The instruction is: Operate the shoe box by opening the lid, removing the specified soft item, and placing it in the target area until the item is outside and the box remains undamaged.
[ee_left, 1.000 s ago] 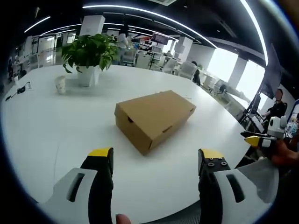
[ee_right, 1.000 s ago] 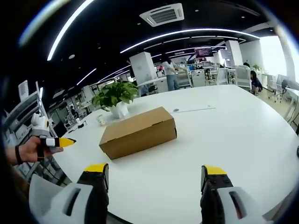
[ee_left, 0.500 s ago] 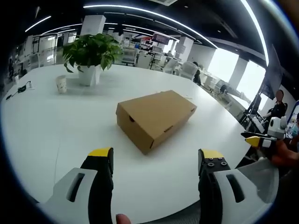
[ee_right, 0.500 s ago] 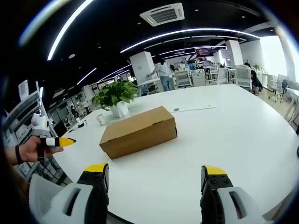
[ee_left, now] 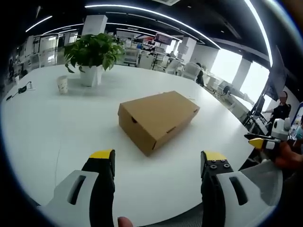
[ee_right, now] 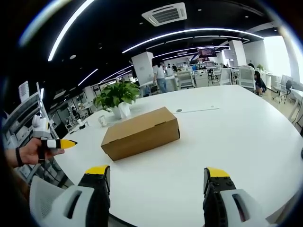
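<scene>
A: Where do the grippers stand?

B: The left gripper [ee_left: 157,160] and the right gripper [ee_right: 157,176] both hang wide apart, empty, well short of the cardboard shoe box [ee_left: 158,117] lying mid-table [ee_left: 42,123].

A: Which step?

B: The approach, I'd judge. Next comes reaching the closed lid [ee_right: 138,125] and lifting it gently.

A: Contents?

B: Hidden, since the lid's shut. A potted plant [ee_left: 92,56] and paper cup [ee_left: 61,85] stand beyond.

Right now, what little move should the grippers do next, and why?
Probably bring both open grippers forward to the shoe box: its lid is shut, and the left gripper and right gripper are well short of it above the white table.
</scene>
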The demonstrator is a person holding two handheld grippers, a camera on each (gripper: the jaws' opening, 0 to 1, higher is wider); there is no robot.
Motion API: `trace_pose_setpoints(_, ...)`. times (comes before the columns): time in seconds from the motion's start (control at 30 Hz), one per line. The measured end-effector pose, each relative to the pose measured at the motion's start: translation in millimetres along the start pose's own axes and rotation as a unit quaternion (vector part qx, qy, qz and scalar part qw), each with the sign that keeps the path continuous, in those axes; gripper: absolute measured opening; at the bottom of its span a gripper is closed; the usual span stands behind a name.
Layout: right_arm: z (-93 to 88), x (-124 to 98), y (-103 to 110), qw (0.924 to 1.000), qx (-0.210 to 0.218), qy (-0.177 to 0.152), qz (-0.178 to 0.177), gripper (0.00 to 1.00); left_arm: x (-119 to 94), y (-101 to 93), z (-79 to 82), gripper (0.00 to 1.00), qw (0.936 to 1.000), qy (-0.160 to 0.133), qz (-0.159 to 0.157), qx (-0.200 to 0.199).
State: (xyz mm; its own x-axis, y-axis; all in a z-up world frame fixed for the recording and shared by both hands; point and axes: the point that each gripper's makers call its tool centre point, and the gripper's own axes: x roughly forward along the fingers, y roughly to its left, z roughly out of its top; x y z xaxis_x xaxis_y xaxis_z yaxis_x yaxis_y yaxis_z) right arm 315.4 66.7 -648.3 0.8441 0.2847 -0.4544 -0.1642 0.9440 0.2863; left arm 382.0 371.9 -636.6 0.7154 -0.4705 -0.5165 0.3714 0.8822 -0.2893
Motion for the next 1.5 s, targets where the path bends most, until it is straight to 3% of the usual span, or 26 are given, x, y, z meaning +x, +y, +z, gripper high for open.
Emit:
trace_pose_setpoints(0.83,5.1,12,3,0.9999,-0.004,0.008,0.014,0.80,2,4.5,-4.9,0.74,1.0000,0.007,0.002,-0.004)
trace_pose_setpoints(1.3,20.7,37,12,0.9984,-0.026,0.016,0.048,0.79,15,7.0,-4.0,0.73,0.9998,0.015,-0.006,-0.008)
trace_pose_setpoints(1.5,27.0,51,5,0.9965,-0.048,0.029,0.062,0.79,24,5.2,-2.2,0.73,0.9997,0.021,-0.010,-0.002)
